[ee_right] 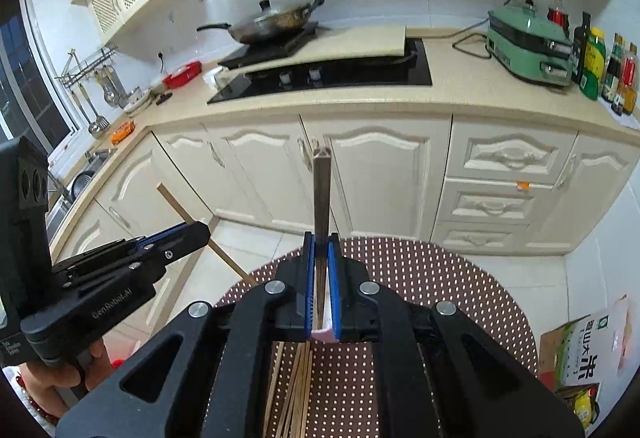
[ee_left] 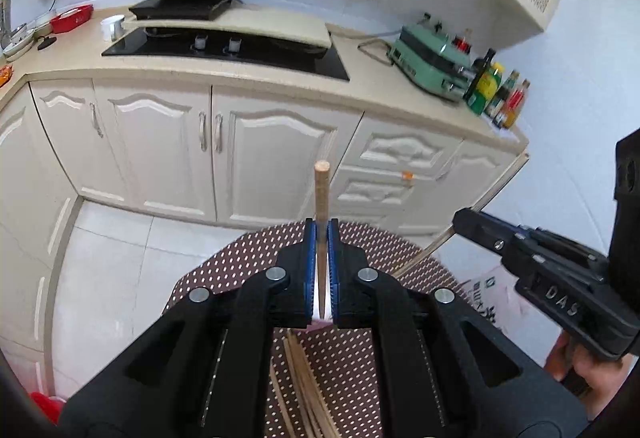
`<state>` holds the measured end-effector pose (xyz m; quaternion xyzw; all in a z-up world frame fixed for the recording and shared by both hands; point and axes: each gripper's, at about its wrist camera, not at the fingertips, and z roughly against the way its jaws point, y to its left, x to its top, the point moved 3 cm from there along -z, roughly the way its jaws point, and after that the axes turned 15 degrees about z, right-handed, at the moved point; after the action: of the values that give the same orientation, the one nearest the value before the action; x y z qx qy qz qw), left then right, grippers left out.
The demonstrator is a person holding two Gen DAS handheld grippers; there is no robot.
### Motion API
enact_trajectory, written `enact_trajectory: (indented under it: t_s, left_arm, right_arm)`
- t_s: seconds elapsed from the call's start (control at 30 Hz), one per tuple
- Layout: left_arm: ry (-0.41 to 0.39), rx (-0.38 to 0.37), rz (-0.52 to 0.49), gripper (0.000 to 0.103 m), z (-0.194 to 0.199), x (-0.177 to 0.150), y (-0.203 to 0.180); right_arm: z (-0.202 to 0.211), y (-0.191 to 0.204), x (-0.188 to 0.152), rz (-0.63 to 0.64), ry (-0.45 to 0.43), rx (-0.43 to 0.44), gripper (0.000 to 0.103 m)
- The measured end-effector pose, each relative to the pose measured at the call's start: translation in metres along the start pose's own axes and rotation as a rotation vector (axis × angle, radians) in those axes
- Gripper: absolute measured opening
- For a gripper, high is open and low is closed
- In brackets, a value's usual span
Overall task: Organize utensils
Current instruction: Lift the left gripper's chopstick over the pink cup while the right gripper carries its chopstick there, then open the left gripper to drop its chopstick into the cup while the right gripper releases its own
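My left gripper [ee_left: 321,228] is shut on a light wooden chopstick [ee_left: 321,189] that sticks up past its blue pads. My right gripper [ee_right: 321,240] is shut on a darker chopstick [ee_right: 321,193] with a squared end, also pointing upward. Both are held above a round table with a brown polka-dot cloth [ee_right: 420,278]. Several loose wooden chopsticks [ee_right: 296,390] lie on the cloth under the grippers; they also show in the left wrist view [ee_left: 304,386]. The right gripper appears at the right of the left wrist view [ee_left: 464,217], and the left gripper at the left of the right wrist view [ee_right: 200,232].
A kitchen counter [ee_right: 460,97] stands ahead with a black hob [ee_right: 340,73], a wok [ee_right: 272,21], a green appliance [ee_right: 528,45] and sauce bottles [ee_right: 608,65]. A cardboard box [ee_right: 580,350] sits on the floor at the right. White cabinets [ee_right: 380,177] run below the counter.
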<state>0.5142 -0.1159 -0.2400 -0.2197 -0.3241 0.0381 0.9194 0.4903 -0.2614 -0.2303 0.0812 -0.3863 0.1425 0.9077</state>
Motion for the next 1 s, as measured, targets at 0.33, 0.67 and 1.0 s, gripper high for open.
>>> enact_trajectory:
  t_s: [0.33, 0.67, 1.0]
  left_arm:
    - [0.105, 0.040, 0.001, 0.006, -0.021, -0.023, 0.016]
    - [0.177, 0.056, 0.005, 0.008, -0.028, -0.036, 0.021]
    - [0.173, 0.086, 0.010, 0.059, -0.019, -0.048, 0.030]
  right_arm:
    - [-0.016, -0.001, -0.032, -0.049, 0.089, 0.031, 0.005]
    - [-0.028, 0.004, -0.049, -0.089, 0.149, 0.066, 0.006]
    - [-0.022, 0.008, -0.056, -0.141, 0.151, 0.071, 0.019]
